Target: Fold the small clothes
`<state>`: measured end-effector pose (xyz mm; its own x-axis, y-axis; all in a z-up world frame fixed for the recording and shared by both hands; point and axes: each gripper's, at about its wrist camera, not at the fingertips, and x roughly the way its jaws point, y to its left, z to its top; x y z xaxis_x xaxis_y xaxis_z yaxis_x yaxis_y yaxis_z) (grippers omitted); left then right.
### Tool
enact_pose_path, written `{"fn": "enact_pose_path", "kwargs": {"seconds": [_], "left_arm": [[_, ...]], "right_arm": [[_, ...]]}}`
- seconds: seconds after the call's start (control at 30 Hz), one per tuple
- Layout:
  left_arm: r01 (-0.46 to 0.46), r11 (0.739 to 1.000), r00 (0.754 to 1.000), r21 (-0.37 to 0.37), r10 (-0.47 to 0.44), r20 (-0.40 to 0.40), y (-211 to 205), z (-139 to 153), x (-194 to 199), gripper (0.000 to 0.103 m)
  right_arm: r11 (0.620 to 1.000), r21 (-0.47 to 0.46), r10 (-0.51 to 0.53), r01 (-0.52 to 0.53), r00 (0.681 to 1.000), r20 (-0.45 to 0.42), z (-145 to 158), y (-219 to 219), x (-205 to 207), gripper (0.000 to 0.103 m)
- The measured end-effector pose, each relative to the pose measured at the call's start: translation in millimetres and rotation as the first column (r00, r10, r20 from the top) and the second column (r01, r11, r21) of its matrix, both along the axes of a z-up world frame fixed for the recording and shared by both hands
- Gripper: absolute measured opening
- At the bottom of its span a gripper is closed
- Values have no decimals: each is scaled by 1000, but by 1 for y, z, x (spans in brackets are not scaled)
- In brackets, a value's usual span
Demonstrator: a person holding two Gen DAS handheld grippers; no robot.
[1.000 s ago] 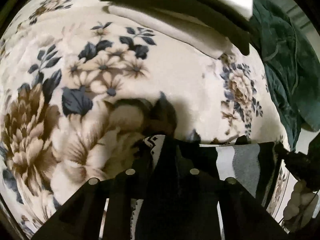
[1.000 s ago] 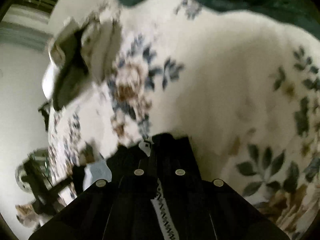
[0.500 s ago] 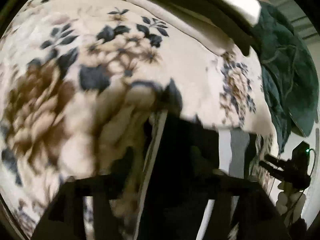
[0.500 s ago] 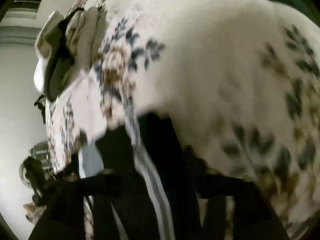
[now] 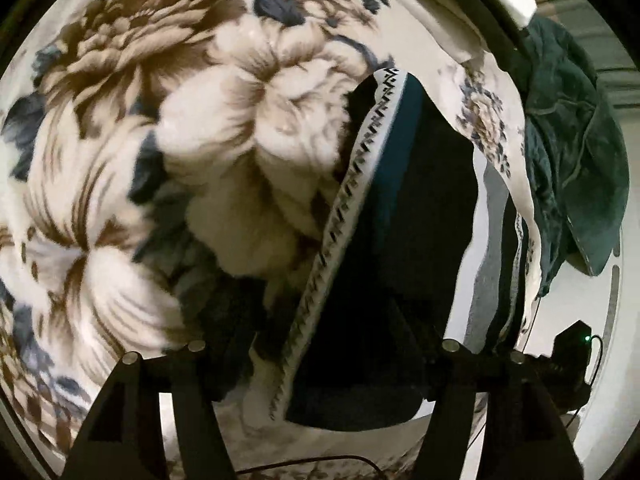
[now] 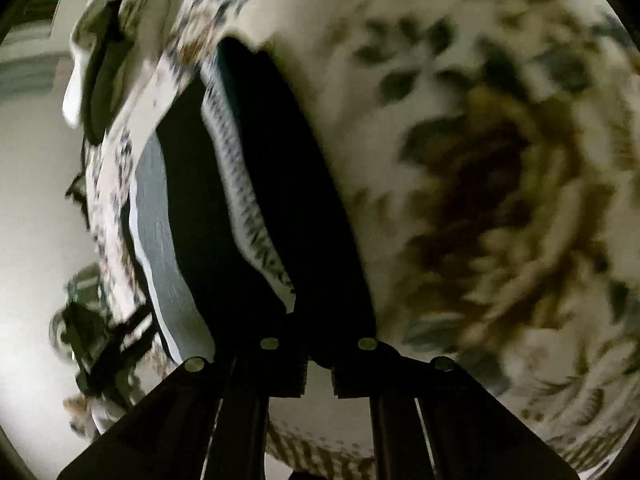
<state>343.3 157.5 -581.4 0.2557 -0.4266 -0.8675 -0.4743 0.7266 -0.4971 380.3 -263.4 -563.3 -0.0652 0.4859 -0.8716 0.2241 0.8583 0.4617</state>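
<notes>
A small dark navy garment (image 5: 400, 240) with a white patterned band (image 5: 348, 200) lies on the floral blanket (image 5: 200, 160). My left gripper (image 5: 320, 354) is open, its fingers wide apart on either side of the garment's near end. In the right wrist view the same garment (image 6: 280, 200) with its patterned band (image 6: 244, 200) and a grey-and-white striped part (image 6: 160, 240) lies ahead. My right gripper (image 6: 318, 376) has a small gap between its jaws and holds nothing; the garment's near edge lies just beyond the tips.
A dark green cloth (image 5: 572, 152) lies heaped at the blanket's right edge. A stack of folded white and dark clothes (image 6: 92, 72) sits at the far end. The other gripper's black body (image 5: 568, 360) shows at lower right.
Both grippers were shut on the garment's edge a second ago. They have since lowered it onto the blanket, opened and let go; the left opened wide, the right slightly.
</notes>
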Motion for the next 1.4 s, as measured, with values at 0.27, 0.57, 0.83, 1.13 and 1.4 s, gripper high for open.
{"fn": "enact_pose_path", "kwargs": {"seconds": [0.27,0.57,0.83,1.13,1.4], "left_arm": [[60,998,997,-5,-59,39,0,-9,22,64],[90,958,989,-271,-54,138,-1,-53,56,88],[91,928,984,-362,-27,176,-2,-61,70,101],[119,958,967,-260,-52,249,-16,-17,84,30],[173,957,945,-235,-93,314,10,59,123,29]], "right_arm": [[976,-30,215,-215,977,-15,-3,29,17,56],[947,288,145,-139,989,1,-73,27,70,80],[835,510,232,-205,973,10,-86,70,69,84],[846,481,223,-230,972,72,-73,109,68,31],[877,435,166,-205,978,128,9,104,87,28]]}}
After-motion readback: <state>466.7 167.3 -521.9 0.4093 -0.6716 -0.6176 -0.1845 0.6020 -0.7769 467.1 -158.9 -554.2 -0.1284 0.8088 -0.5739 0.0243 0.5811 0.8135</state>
